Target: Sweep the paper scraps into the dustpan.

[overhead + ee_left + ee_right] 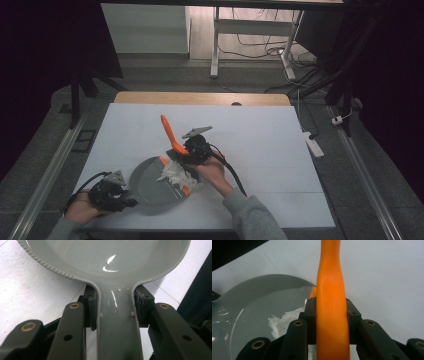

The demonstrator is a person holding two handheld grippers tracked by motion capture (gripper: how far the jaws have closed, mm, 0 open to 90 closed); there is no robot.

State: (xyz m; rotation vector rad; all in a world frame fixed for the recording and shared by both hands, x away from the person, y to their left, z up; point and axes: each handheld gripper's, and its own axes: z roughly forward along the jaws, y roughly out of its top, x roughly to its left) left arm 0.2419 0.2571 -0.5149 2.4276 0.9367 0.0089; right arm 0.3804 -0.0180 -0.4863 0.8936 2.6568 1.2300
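A grey dustpan [150, 186] lies on the white table [260, 140], its orange-trimmed lip [186, 190] toward the right. My left gripper [114, 196] is shut on the dustpan's handle [116, 322], with the pan's bowl [107, 257] just ahead of the left gripper [115, 307]. My right gripper [196, 148] is shut on the orange brush handle [169, 131], which slants up and away to the left. In the right gripper view the handle [330, 290] runs between the jaws of the right gripper [330, 315]. White crumpled scraps [175, 175] lie at the pan's lip, and the scraps [282, 321] sit inside the dustpan [262, 305].
The table's far wooden edge [200, 98] lies beyond the white cover. Behind it a desk frame [216, 45] stands among cables on the floor. A power strip [314, 144] lies right of the table. Dark curtains close both sides.
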